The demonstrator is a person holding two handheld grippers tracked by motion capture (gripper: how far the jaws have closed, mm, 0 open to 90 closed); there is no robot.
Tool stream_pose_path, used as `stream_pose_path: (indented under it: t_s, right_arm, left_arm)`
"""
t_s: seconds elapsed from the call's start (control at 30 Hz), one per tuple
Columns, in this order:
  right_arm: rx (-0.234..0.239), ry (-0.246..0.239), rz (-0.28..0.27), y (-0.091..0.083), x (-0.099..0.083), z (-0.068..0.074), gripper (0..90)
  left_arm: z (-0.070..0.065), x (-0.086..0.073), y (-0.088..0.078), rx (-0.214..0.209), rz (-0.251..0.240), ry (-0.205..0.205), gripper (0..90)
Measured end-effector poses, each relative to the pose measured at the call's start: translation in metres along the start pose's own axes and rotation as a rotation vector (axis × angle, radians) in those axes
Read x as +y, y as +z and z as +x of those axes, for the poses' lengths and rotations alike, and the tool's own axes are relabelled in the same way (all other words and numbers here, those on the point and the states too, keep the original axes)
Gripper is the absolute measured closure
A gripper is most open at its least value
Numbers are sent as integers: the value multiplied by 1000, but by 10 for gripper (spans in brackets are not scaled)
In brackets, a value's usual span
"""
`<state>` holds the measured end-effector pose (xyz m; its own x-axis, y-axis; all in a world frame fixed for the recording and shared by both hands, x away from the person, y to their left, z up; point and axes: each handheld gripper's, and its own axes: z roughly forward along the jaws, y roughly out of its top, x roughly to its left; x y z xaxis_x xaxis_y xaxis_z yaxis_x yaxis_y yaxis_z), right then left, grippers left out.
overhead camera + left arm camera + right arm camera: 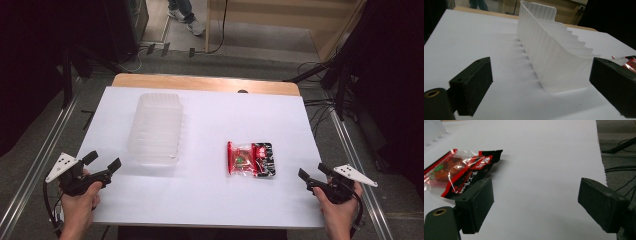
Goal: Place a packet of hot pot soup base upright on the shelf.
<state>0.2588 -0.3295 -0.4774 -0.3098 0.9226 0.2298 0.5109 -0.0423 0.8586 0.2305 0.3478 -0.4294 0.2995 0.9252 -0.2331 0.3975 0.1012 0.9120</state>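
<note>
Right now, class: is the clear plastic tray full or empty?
Empty. The clear plastic tray shows only its ribbed walls and floor in the high view; the red snack packet lies flat on the white table, apart from it.

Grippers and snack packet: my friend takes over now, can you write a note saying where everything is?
Left gripper: open, holding nothing, near the clear plastic tray.
Right gripper: open, holding nothing, to the right of the snack packet.
Both things lie apart on the white table.
Done: nothing picked up.
Left: probably grab the packet and put it in the tray.
</note>
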Motion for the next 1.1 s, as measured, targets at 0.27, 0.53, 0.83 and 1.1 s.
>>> stream_pose_path:
  t_s: [0.27, 0.53, 0.83, 1.1]
  right_arm:
    - [-47, -74, -4, 1, 7, 19, 219]
    - [-60, -57, -11, 4, 14, 31, 302]
    - [-62, -53, -40, 2, 15, 38, 453]
    - [-44, -68, -28, 3, 15, 42, 481]
  left_arm:
    - [-21, 13, 1, -55, 1, 27, 499]
    - [-41, 16, 17, -120, 36, 33, 778]
    - [-79, 18, 46, -197, 107, 96, 871]
    - [-110, 19, 70, -263, 148, 135, 900]
